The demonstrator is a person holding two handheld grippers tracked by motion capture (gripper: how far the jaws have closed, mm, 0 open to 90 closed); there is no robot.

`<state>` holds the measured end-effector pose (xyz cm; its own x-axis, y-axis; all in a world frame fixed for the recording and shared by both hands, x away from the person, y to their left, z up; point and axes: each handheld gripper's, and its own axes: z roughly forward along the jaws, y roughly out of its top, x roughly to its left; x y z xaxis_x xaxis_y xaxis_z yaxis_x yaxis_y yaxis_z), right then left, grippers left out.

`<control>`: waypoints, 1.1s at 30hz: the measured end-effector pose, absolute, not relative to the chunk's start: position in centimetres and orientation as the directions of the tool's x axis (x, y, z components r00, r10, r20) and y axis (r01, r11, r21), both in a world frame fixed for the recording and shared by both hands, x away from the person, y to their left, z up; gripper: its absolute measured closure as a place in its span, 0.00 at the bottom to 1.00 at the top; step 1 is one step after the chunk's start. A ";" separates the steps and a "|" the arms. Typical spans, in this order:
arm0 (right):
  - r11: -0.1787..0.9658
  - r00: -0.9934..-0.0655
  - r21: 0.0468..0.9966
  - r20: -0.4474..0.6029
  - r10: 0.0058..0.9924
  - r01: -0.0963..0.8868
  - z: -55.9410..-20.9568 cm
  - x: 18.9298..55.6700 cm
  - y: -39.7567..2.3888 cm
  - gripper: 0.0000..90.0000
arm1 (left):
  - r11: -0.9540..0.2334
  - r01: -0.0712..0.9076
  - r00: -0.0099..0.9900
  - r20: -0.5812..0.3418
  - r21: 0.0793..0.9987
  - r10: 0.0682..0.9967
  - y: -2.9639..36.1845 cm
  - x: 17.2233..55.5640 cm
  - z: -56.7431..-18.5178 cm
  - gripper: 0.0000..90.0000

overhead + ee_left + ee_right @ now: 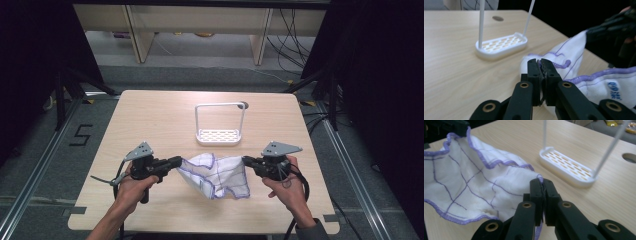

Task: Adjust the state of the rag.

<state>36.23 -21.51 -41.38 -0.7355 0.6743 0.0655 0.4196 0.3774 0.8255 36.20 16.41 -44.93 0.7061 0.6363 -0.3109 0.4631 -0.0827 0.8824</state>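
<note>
My left gripper has its jaws pressed together on a hemmed corner of the cloth, and my right gripper pinches the opposite corner the same way, a sliver of purple edging caught between its pads. From the high view the left gripper and the right gripper point inward at each other, so the cloth hangs between them with its long axis running left to right across the near half of the table; its top edge looks fairly taut between the two grips while the lower part sags, and the bottom folds seem to rest on the wood. The relation I am watching is the rack: it stands just beyond the cloth, a little right of the midpoint, its top bar lying parallel to the stretched edge, and my right hand is somewhat nearer to it than my left hand. I judge that draping would mean carrying both corners forward and up together. The cloth is white, soft and crumpled, crossed by thin purple grid lines with a wavy purple hem and a small blue printed mark near one edge.
</note>
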 end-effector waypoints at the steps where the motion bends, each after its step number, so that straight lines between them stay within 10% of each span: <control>1: 0.381 -0.719 0.817 0.058 0.692 0.432 -41.9 36.4 -22.4 0.98 | -0.091 0.495 0.687 -0.325 0.864 0.650 16.7 36.2 -46.4 0.96; 12: 0.482 -0.683 0.691 0.024 0.730 0.539 -47.7 38.4 -23.8 0.96 | -0.147 0.558 0.663 -0.333 0.816 0.670 17.4 35.7 -50.3 0.95; 17: 0.413 -0.605 0.693 0.041 0.795 0.590 -47.4 38.6 -24.4 0.63 | -0.095 0.590 0.573 -0.333 0.802 0.749 18.7 36.1 -50.7 0.67; 33: 0.488 -0.681 0.648 0.066 0.729 0.585 -48.1 32.1 -23.4 0.59 | -0.333 0.515 0.769 -0.255 0.790 0.586 13.2 28.0 -50.5 0.44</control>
